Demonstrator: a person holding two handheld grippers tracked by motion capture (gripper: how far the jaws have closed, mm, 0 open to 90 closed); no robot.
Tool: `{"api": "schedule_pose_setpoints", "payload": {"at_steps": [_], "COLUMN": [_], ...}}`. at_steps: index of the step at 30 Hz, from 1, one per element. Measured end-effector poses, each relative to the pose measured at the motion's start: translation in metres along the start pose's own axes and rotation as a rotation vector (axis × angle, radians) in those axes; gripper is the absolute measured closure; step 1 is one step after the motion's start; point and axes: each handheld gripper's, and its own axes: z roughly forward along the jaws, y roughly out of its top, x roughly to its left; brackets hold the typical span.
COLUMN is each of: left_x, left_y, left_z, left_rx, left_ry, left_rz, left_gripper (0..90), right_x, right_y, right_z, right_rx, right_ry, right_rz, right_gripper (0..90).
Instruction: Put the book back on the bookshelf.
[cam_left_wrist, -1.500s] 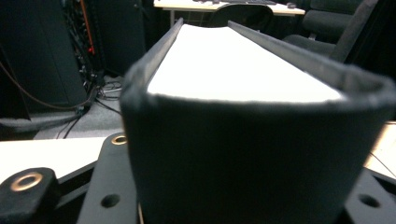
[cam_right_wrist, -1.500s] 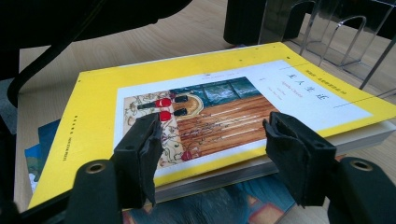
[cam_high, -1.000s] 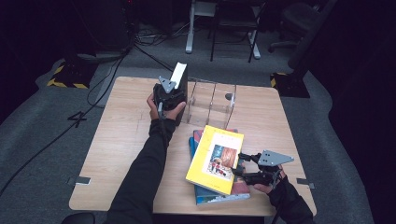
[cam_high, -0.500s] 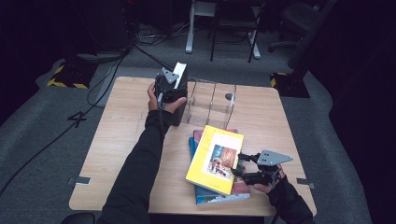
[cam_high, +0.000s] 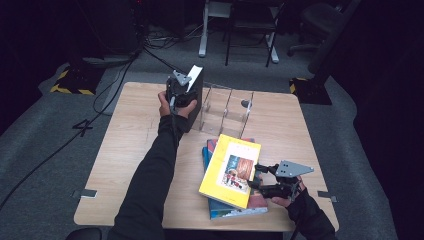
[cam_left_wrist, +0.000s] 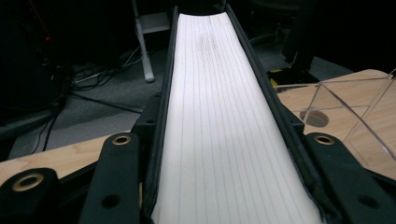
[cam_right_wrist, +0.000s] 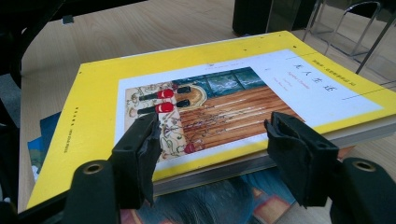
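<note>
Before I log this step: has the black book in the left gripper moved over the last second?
Yes. The black book, clamped in the left gripper, has shifted slightly right, closer to the clear rack on the table.

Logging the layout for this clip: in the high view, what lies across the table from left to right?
Left tool clamped on the black book → clear acrylic divider rack → yellow book atop the stack → right tool, open at the yellow book's right edge.
</note>
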Motion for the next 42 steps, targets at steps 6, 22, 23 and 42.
{"api": "schedule_pose_setpoints", "payload": {"at_steps": [6,22,23,42], "left_x": [-0.004,-0.003,-0.001,0.01], "left_y": [0.007,0.009,0.008,0.0], "left_z": [0.007,0.018,0.017,0.001], "left_rx": [-0.023,-0.063,-0.061,-0.043], "left_ry": [0.013,0.002,0.0,-0.01], "left_rz": [-0.003,-0.012,-0.02,0.027], "left_gripper": [52.9,52.2,51.9,44.9], "right_x": [0.0,0.0,0.0,-0.003], "right_y": [0.0,0.001,0.001,-0.001], "right_z": [0.0,-0.002,-0.002,-0.001], "right_rx": [-0.004,-0.013,-0.012,0.004], "right_ry": [0.005,0.02,0.018,-0.004], "right_rz": [-0.002,-0.012,-0.012,0.001], "right_gripper": [35.4,35.5,35.4,35.0]}}
